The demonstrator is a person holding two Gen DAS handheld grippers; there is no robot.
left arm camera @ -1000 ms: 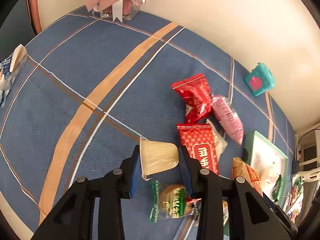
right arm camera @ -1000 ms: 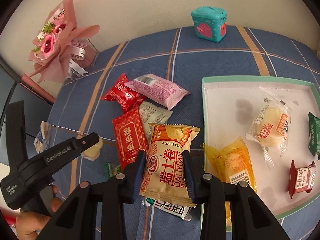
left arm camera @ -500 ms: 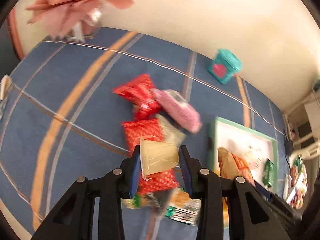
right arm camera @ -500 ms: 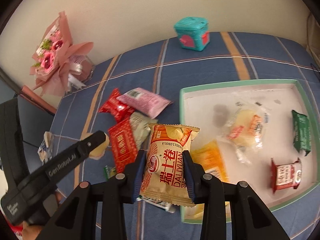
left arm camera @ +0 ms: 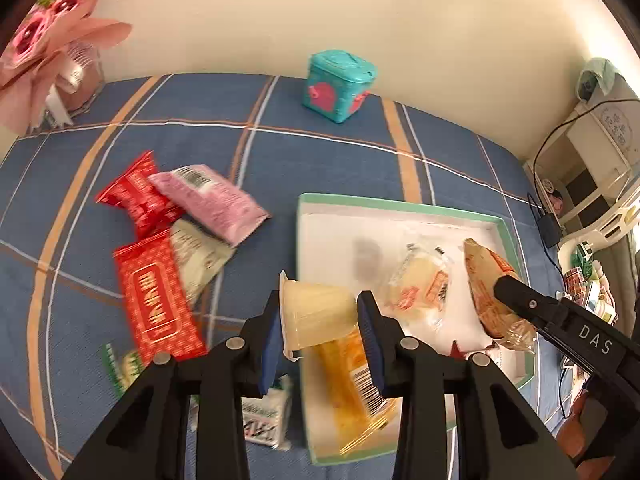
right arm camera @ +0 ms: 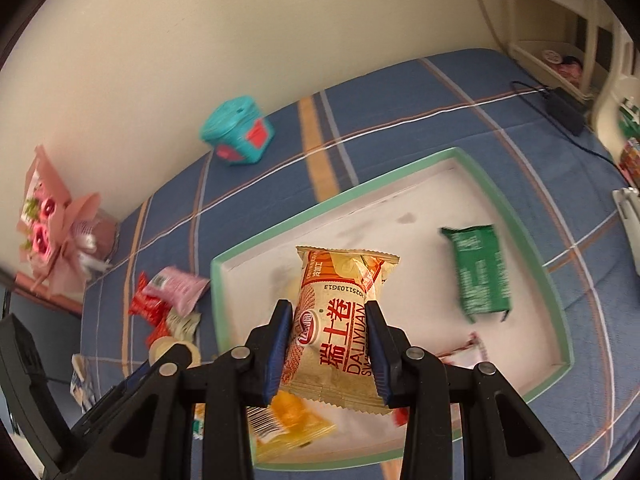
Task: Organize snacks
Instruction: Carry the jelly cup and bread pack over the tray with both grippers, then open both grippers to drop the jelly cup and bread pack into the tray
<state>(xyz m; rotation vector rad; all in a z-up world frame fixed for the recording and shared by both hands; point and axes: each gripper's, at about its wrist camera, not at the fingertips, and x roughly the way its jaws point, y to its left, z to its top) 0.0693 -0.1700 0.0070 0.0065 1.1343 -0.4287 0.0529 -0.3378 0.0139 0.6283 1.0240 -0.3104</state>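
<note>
My left gripper [left arm camera: 320, 316] is shut on a pale yellow jelly cup [left arm camera: 316, 314], held on its side above the near left edge of the green-rimmed white tray [left arm camera: 400, 202]. My right gripper [right arm camera: 330, 342] is shut on a tan and orange Swiss roll packet [right arm camera: 338, 328], held over the tray [right arm camera: 328, 204]; that packet [left arm camera: 490, 292] also shows at the right of the left wrist view. In the tray lie a yellow packet [left arm camera: 352, 392], a clear-wrapped cake [left arm camera: 420, 284] and a green packet [right arm camera: 478, 276]. Red packets [left arm camera: 154, 300], a pink packet [left arm camera: 212, 202] and others lie left of the tray on the blue plaid cloth.
A teal box [left arm camera: 340, 86] stands by the wall behind the tray. A pink flower bouquet [left arm camera: 44, 40] sits at the far left corner. Shelving with a cable and a black adapter [right arm camera: 564, 108] is beyond the cloth's right edge.
Both grippers have swung to the right with their snacks, from over the loose pile toward the tray. The right one is now above the tray's middle, the left at its near left edge.
</note>
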